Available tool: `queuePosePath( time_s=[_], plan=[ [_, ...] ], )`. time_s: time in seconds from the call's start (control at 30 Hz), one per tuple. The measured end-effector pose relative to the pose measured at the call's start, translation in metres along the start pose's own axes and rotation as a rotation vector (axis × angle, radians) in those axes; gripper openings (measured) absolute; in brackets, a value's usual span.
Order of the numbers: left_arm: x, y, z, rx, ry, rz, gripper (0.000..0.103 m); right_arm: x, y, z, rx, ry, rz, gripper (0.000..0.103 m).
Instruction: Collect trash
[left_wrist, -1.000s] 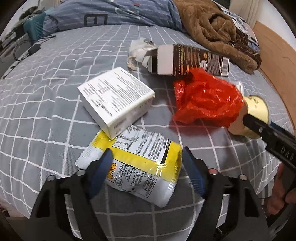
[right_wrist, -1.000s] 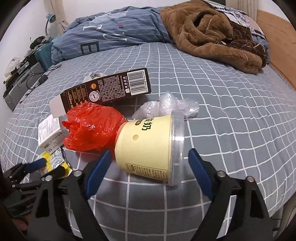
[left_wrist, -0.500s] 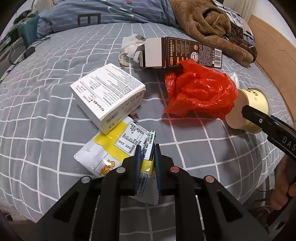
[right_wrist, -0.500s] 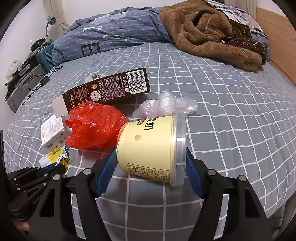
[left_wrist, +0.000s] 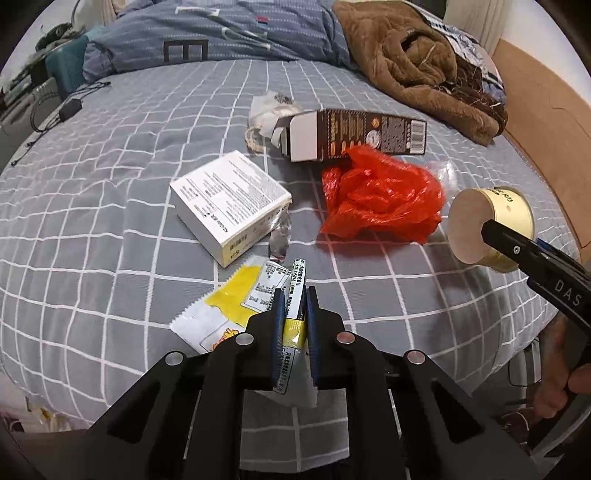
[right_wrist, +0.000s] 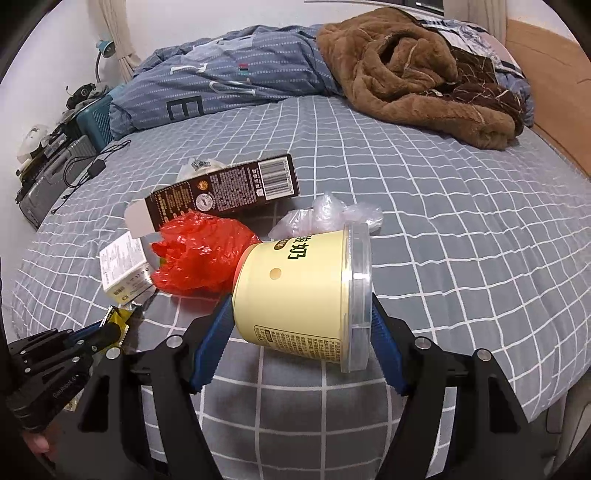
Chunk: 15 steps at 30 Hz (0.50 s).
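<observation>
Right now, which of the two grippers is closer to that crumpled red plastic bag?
Right. The right gripper grips the yellow cup, whose base touches the red plastic bag. The left gripper pinches a yellow snack wrapper nearer the bed's edge, apart from the bag.

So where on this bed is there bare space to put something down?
Bare sheet lies beyond the yellow cup, up to the brown blanket. More lies between the white box and the black cable. It is crowded around the red bag and dark carton.

The left gripper (left_wrist: 294, 325) has its jaws pinching the yellow snack wrapper (left_wrist: 236, 306).
</observation>
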<state>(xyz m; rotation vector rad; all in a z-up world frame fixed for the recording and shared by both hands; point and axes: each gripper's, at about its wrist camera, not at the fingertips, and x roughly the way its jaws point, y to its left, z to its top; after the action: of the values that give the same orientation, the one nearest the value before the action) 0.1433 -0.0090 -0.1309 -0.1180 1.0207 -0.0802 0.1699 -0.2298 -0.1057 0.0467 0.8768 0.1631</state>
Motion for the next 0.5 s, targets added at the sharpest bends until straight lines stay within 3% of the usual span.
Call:
queuePosePath(
  time_s=[0.5],
  plan=[
    [-0.047,-0.011,-0.006,0.007,-0.051,0.001,0.01,-0.049,0.003,-0.005,-0.004,-0.044,0.002,0.067]
  ],
)
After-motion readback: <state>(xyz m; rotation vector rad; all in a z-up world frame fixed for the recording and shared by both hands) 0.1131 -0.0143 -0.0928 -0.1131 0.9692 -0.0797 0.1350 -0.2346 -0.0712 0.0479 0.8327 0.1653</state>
